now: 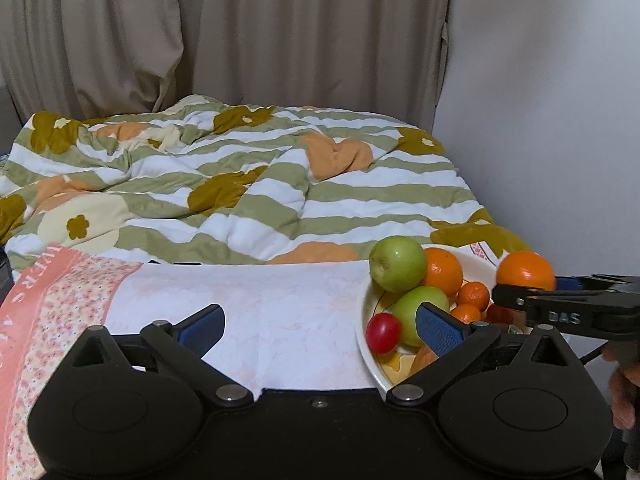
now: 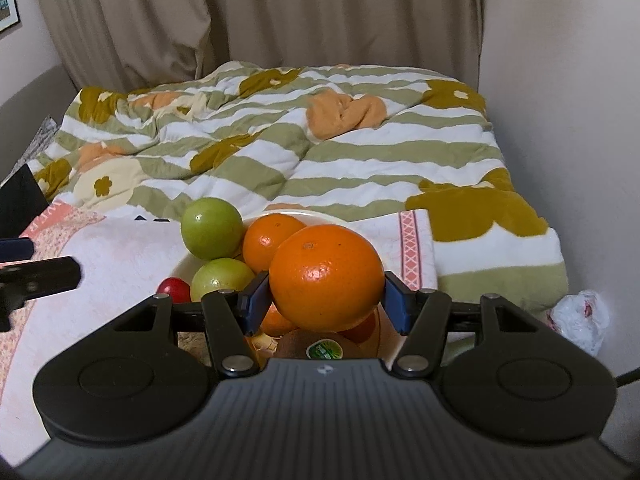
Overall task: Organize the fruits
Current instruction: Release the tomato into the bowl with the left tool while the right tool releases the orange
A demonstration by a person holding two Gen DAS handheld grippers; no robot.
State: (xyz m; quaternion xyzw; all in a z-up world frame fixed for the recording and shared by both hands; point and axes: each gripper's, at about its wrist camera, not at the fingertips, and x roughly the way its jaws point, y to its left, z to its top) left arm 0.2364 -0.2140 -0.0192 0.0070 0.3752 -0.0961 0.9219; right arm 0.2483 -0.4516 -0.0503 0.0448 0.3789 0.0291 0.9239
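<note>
A white plate (image 1: 366,344) on the right holds two green apples (image 1: 396,264) (image 1: 416,304), an orange (image 1: 442,272), small mandarins (image 1: 474,293) and a small red fruit (image 1: 383,333). My left gripper (image 1: 320,316) is open wide over the pale cloth. Nothing lies between its fingers, and its right finger is in front of the lower apple. My right gripper (image 2: 326,280) is shut on a large orange (image 2: 326,276) held above the plate (image 2: 304,213). Under it lies a kiwi (image 2: 312,346) with a green sticker. From the left wrist, that held orange (image 1: 525,270) appears at the far right.
The plate rests on a pink and white cloth (image 1: 240,312) spread over a bed with a striped flowered blanket (image 1: 240,184). Curtains hang behind and a wall stands close on the right. A white plastic bag (image 2: 580,316) lies by the wall. A hand (image 1: 624,380) shows at the right edge.
</note>
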